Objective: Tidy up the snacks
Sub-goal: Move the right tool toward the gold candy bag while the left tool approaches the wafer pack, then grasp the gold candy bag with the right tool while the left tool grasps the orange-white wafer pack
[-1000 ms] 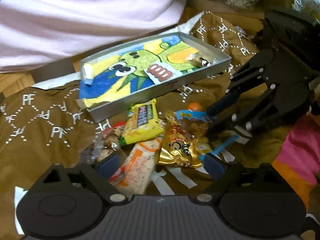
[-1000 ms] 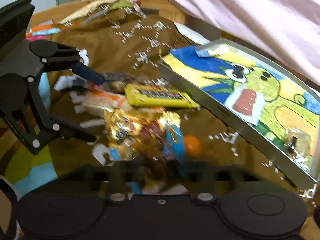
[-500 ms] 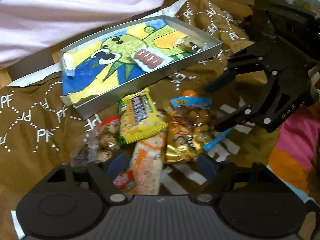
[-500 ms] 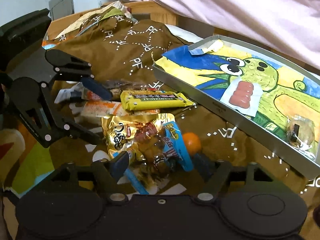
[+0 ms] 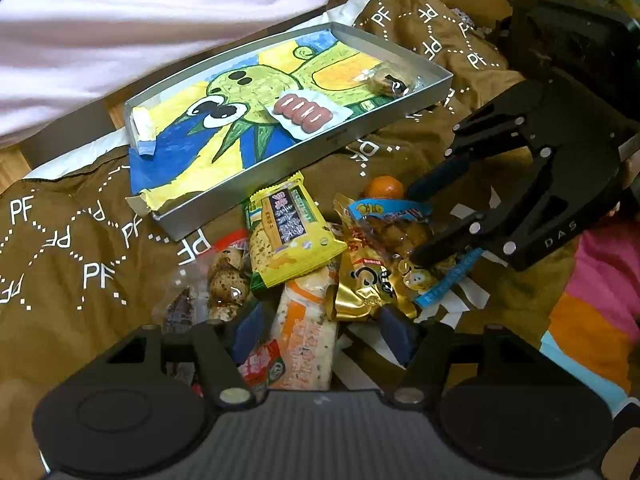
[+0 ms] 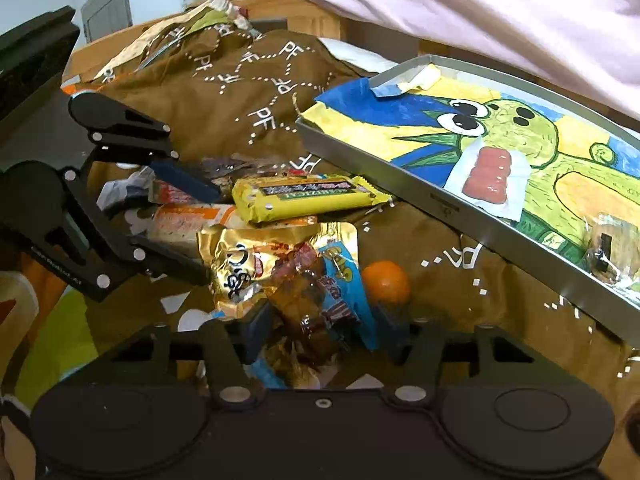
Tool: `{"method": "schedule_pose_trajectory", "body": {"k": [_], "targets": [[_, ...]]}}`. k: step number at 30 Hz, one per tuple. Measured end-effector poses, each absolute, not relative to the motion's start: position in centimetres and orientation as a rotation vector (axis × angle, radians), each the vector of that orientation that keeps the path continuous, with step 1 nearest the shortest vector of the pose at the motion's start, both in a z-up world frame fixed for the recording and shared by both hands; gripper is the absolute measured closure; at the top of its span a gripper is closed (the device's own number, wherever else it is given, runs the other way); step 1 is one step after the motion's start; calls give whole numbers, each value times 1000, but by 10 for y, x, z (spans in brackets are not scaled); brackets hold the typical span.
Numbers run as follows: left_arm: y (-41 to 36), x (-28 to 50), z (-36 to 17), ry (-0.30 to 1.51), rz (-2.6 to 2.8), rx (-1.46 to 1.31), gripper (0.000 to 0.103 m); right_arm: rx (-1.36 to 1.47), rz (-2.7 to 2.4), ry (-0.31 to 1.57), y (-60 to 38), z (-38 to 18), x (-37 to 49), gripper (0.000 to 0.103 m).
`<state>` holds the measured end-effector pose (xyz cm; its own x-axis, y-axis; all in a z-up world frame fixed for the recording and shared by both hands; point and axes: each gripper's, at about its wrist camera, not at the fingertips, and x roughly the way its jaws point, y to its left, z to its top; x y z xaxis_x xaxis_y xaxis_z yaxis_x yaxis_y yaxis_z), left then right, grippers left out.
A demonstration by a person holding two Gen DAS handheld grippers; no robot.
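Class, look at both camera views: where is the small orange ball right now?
The small orange ball lies on the brown cloth beside the blue-edged snack bag, just short of the metal tray.

Snack pile [image 5: 312, 248], metal tray [image 5: 400, 120] behind, right claw [image 5: 416, 224] spread wide

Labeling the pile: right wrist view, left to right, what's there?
Left gripper → yellow bar → orange ball → red sausage pack → wrapped cookie, the last two in the tray.
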<state>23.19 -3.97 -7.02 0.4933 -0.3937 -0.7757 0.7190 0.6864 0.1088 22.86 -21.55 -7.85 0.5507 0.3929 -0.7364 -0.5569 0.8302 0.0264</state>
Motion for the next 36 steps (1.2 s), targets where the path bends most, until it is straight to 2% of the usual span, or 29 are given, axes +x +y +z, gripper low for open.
{"method": "schedule_pose_trajectory", "body": {"k": [3, 5, 7, 10, 13, 18, 22, 25, 30, 36], "targets": [[-42, 228, -68, 799, -711, 476, 34, -222, 595, 831, -217, -77, 226, 49], [-44, 227, -69, 792, -711, 499, 34, -233, 598, 824, -217, -77, 224, 46], [-45, 229, -72, 781, -713, 516, 33, -237, 611, 821, -216, -79, 223, 33], [-44, 230, -76, 772, -736, 547, 31, -259, 649, 812, -212, -79, 220, 23], [-43, 228, -78, 761, -735, 601, 33, -309, 675, 785, -207, -79, 215, 16], [-44, 226, -81, 760, -723, 644, 40, -389, 695, 770, -197, -86, 212, 13], [-46, 228, -83, 760, -686, 629, 52, -417, 684, 755, -193, -89, 211, 13], [-51, 228, -83, 774, -645, 630, 61, -385, 652, 738, -193, -89, 213, 17], [-54, 223, -76, 827, -606, 582, 63, -328, 606, 706, -198, -86, 214, 34], [-51, 220, -69, 895, -577, 478, 64, -346, 605, 687, -197, -83, 210, 37]]}}
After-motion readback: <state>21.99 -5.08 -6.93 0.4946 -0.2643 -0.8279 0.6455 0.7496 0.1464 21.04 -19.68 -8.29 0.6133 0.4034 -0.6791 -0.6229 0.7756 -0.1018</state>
